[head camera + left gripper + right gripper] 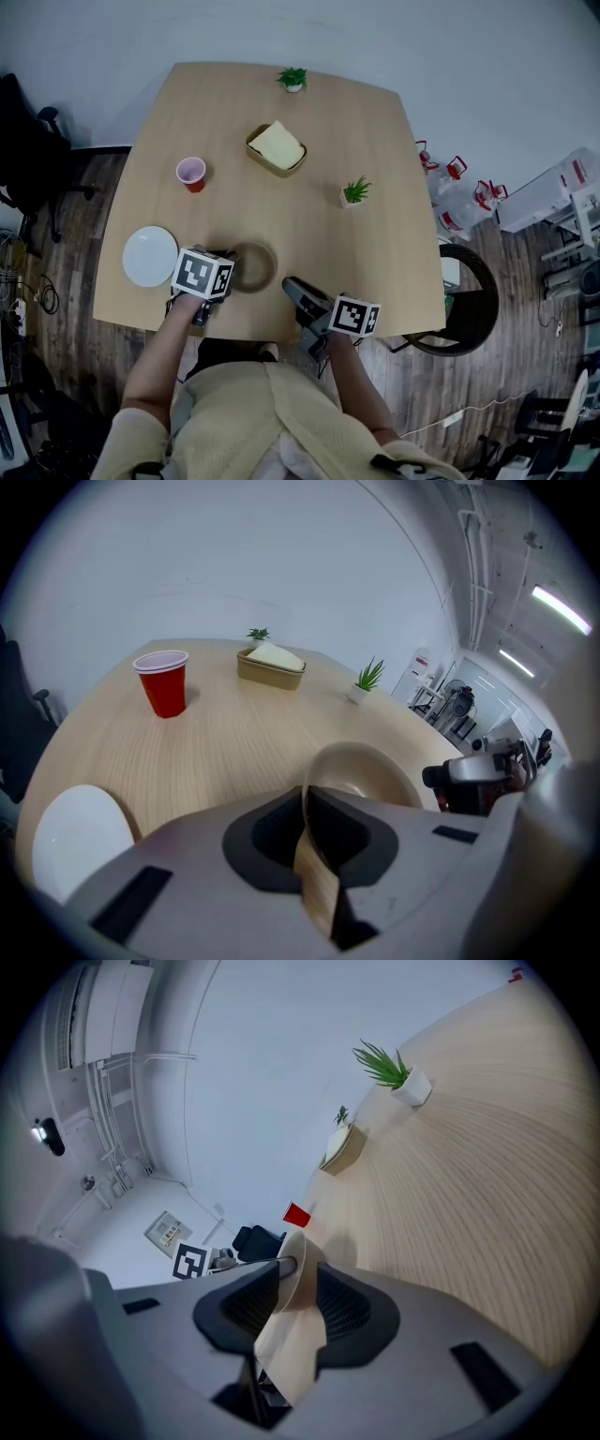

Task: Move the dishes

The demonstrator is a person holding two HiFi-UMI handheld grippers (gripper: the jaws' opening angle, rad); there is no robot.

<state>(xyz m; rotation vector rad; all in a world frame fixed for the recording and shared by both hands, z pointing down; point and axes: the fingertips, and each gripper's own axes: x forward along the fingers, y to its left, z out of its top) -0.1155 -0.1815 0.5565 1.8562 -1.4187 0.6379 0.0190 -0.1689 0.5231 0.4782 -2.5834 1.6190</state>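
Beige bowl (255, 267) is seen at the table's (375, 159) six o'clock edge. Left gripper view: its rim is clenched by the left gripper (314, 846). Right gripper view: likewise by the right gripper (291, 1302). Level, simultaneous lifting is advised.

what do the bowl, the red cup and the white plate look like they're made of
Bowl: thin tan wall with a matte finish, likely bamboo fibre or plastic.
Red cup: glossy red outside, pale inside, rolled rim, so probably disposable plastic.
White plate: smooth, even white; ceramic or melamine, I cannot tell which.
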